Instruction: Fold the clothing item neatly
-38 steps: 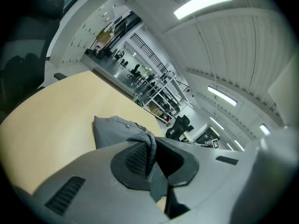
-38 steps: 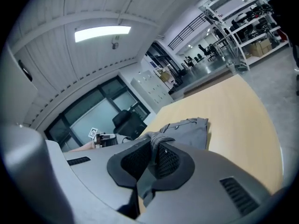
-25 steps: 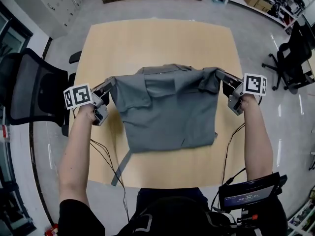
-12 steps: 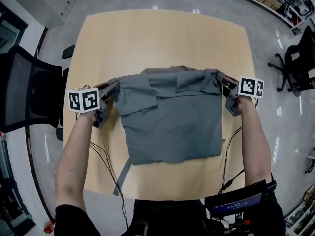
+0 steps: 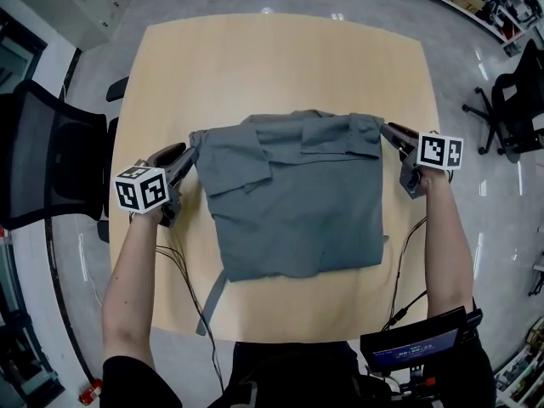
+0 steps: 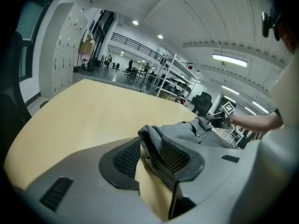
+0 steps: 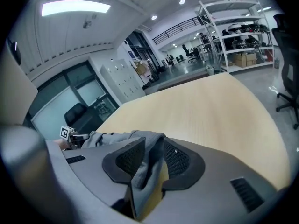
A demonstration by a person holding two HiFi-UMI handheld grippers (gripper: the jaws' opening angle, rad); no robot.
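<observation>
Grey garment (image 5: 297,202) lies flat mid-frame on table (image 5: 280,66). L gripper (image 5: 187,154) & R gripper (image 5: 388,130) jaws have just been opening, w/ top-corner cloth slack between them, not pinched. Best to back both out sideways, low & together, w/o dragging the fold.

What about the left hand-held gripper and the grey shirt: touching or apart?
Touching. In the left gripper view the grey shirt lies against one pad of the left hand-held gripper, between jaws that have just been opening.

Matt grey cloth garment (image 5: 293,202) on smooth wood table (image 5: 280,66)
</observation>
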